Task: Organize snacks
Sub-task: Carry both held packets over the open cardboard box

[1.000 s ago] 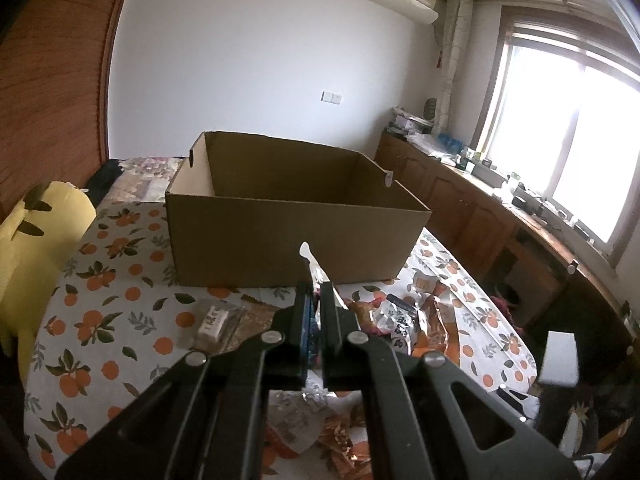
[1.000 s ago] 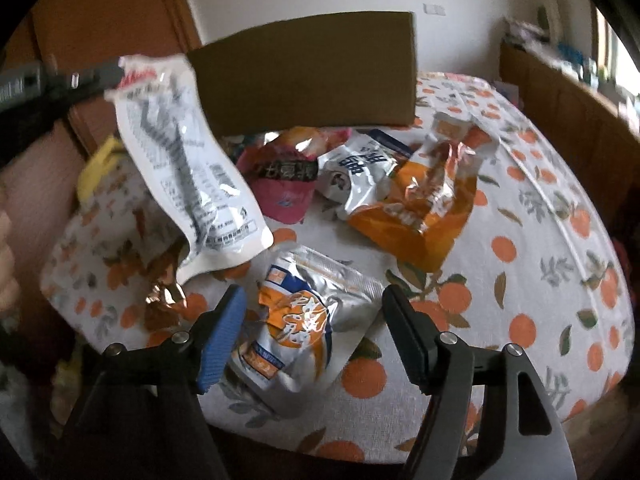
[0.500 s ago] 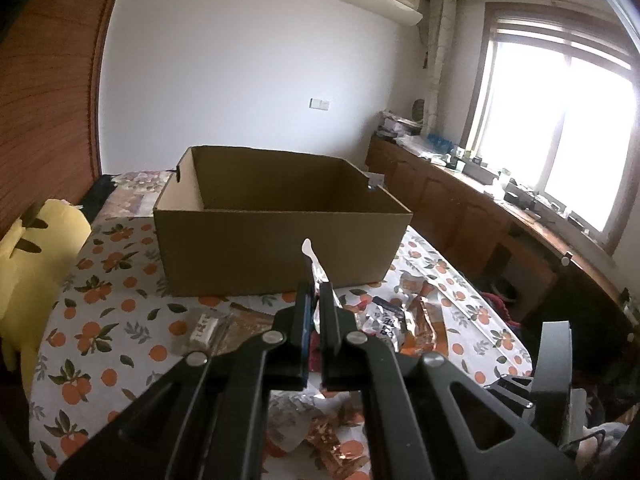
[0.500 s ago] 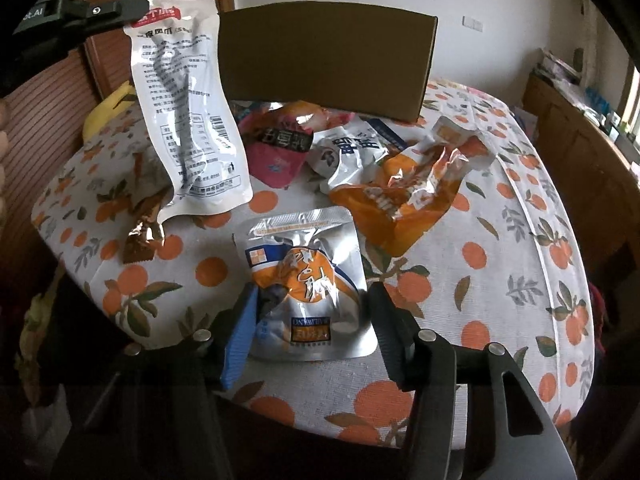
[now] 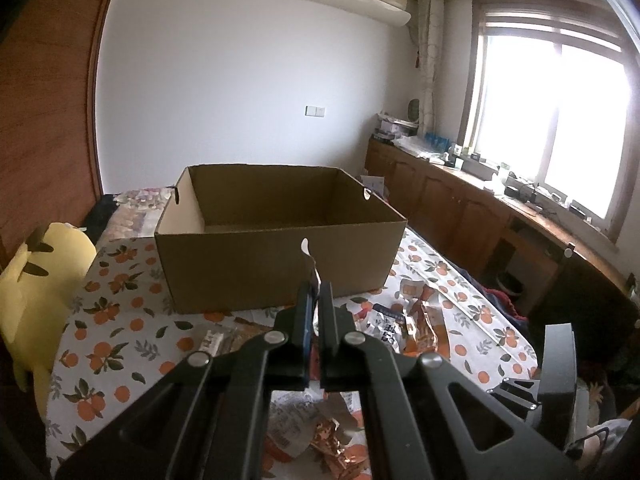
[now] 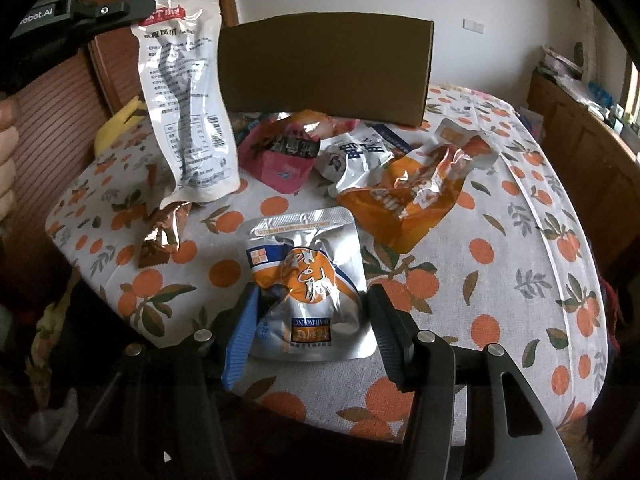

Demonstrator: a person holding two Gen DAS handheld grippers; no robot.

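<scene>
My left gripper (image 5: 315, 292) is shut on the top edge of a long white snack packet (image 6: 188, 96). The packet hangs in the air in front of the open cardboard box (image 5: 280, 264), at the upper left of the right wrist view. A strip of it sticks up between the fingertips in the left wrist view. My right gripper (image 6: 313, 294) points down at a silver and orange pouch (image 6: 308, 264) lying near the table's front edge. Its pads press the pouch's two sides, and the pouch bulges between them.
Behind the pouch lie an orange packet (image 6: 412, 196), a white packet with dark letters (image 6: 356, 156), a pink packet (image 6: 284, 160) and a small brown foil packet (image 6: 164, 232). A yellow plush toy (image 5: 40, 280) sits at the table's left. Wooden cabinets (image 5: 460, 208) run along the right wall.
The right jaws have narrowed from wide open onto the silver and orange pouch. The left gripper has risen a little with the white packet, which now hangs straighter.
</scene>
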